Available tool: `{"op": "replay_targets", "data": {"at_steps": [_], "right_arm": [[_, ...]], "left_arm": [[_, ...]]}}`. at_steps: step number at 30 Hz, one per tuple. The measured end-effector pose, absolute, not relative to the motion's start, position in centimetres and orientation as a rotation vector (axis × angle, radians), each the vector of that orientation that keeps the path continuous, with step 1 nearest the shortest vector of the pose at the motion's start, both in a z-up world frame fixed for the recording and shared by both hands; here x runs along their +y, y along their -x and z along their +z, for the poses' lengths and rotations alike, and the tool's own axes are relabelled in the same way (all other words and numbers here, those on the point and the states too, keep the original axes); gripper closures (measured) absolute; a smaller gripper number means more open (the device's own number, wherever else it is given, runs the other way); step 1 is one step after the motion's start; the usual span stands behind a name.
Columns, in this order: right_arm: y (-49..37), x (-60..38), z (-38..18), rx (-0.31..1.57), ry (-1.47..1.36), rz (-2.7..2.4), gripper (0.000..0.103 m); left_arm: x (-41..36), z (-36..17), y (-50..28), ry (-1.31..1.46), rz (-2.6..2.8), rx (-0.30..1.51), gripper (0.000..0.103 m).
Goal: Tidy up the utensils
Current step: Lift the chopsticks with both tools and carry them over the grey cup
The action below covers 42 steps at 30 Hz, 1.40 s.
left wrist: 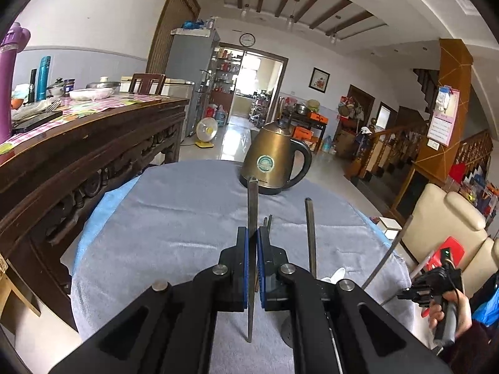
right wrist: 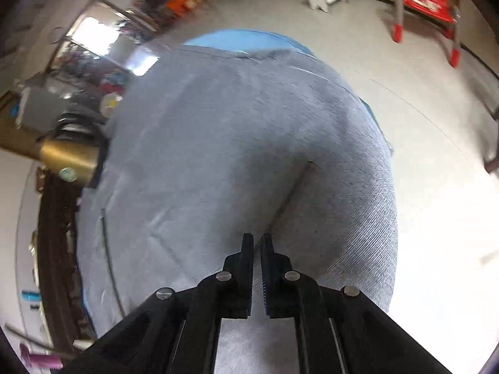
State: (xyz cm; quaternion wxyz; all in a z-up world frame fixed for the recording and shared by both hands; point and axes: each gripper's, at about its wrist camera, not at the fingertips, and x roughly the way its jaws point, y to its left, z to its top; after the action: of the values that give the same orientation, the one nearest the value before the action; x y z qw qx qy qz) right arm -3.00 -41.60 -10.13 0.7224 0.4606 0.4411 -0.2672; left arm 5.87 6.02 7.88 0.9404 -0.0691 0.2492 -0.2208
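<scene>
Your table [left wrist: 174, 218]: round, covered with grey cloth [left wrist: 187, 249] over blue underlayer [left wrist: 103, 212] peeking out at edge. Brass-coloured kettle [left wrist: 276, 159] with black handle sits upright at far side. Metal utensil [left wrist: 310, 237] lies flat on cloth near middle-right, thinner dark piece [left wrist: 268, 221] lies just left of it. Right wrist view is blurry, cloth wrinkled, kettle at left edge.

Grey cloth [left wrist: 174, 218], brass-gold kettle [left wrist: 274, 155] with black handle, pink checked tablecloth [left wrist: 93, 106]
</scene>
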Motion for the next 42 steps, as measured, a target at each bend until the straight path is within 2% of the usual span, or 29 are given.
{"op": "replay_targets", "data": {"at_steps": [4, 8, 13, 17, 18, 19, 25, 29, 42], "right_arm": [[2.2, -41.6, -10.5, 1.033, -0.96, -0.687, 0.096], [1.2, -41.5, -10.3, 1.049, -0.94, -0.728, 0.077], [0.2, -41.6, -10.9, 1.043, -0.936, -0.765, 0.076], [-1.6, -41.0, -10.8, 1.069, -0.831, -0.825, 0.078], [-2.0, -40.8, -10.7, 1.078, -0.803, -0.834, 0.079], [-2.7, -40.5, -10.7, 1.096, -0.75, -0.849, 0.086], [-4.9, -37.5, -10.9, 1.116, -0.456, -0.866, 0.091], [-3.3, -36.0, -10.7, 1.016, -0.507, -0.756, 0.097], [3.4, -29.2, -1.7, 0.516, -0.493, -0.444, 0.097]], "left_arm": [[6.4, 7.8, -5.6, 0.148, -0.456, 0.51, 0.098], [6.6, 8.0, -5.1, 0.143, -0.457, 0.49, 0.098], [6.6, 7.9, -4.3, 0.133, -0.462, 0.482, 0.098], [6.6, 7.9, -3.8, 0.13, -0.463, 0.477, 0.098], [6.6, 7.8, -3.7, 0.133, -0.466, 0.477, 0.098], [6.6, 7.9, -3.7, 0.137, -0.468, 0.477, 0.098], [7.2, 7.8, -3.7, 0.162, -0.488, 0.479, 0.098], [7.7, 7.9, -3.6, 0.179, -0.506, 0.472, 0.098], [7.3, 8.4, -2.1, 0.177, -0.496, 0.447, 0.098]]}}
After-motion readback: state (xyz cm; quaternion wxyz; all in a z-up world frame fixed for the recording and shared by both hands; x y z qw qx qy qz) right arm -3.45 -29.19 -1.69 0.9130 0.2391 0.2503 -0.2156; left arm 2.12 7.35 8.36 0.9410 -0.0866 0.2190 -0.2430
